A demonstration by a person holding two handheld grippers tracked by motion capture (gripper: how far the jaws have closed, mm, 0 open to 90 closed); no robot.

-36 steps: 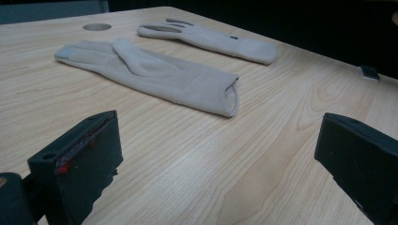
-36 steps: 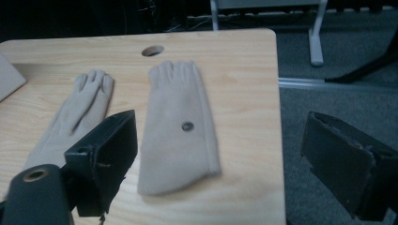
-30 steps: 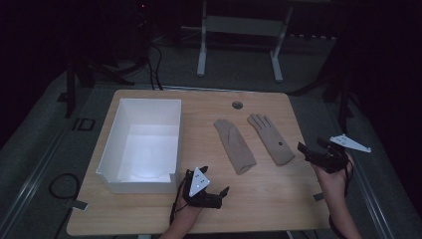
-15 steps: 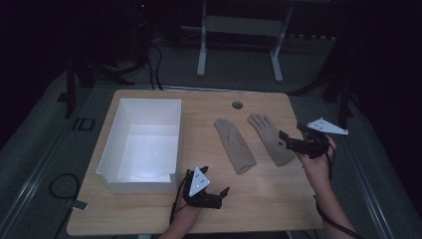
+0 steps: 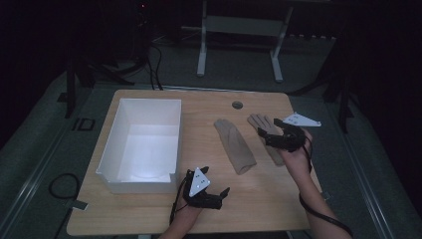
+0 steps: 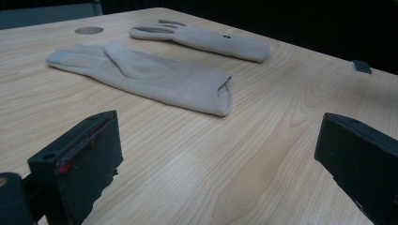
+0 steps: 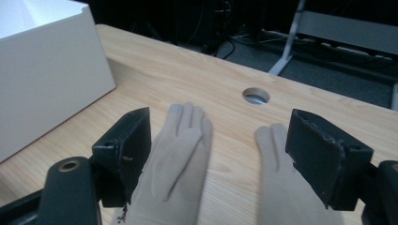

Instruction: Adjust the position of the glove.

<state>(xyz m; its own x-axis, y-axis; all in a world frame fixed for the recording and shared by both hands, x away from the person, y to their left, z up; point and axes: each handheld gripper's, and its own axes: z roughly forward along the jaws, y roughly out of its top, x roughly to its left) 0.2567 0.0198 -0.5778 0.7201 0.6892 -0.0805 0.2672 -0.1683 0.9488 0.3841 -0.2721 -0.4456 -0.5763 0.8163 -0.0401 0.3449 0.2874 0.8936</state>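
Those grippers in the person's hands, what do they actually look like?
Each is black. The left gripper and right gripper both carry a pale grey three-cornered plate dotted with small holes, and a dark cable trails from each along the bare forearm. Up close, the jaws are thick, blocky black slabs; the left gripper's show reddish marks on the inner edge.

From above and behind we look forward and down over the whole table [image 5: 149, 219]. Our left gripper view skims low across the wood; our right gripper view hovers close above. All share the gloves [image 5: 235, 144].
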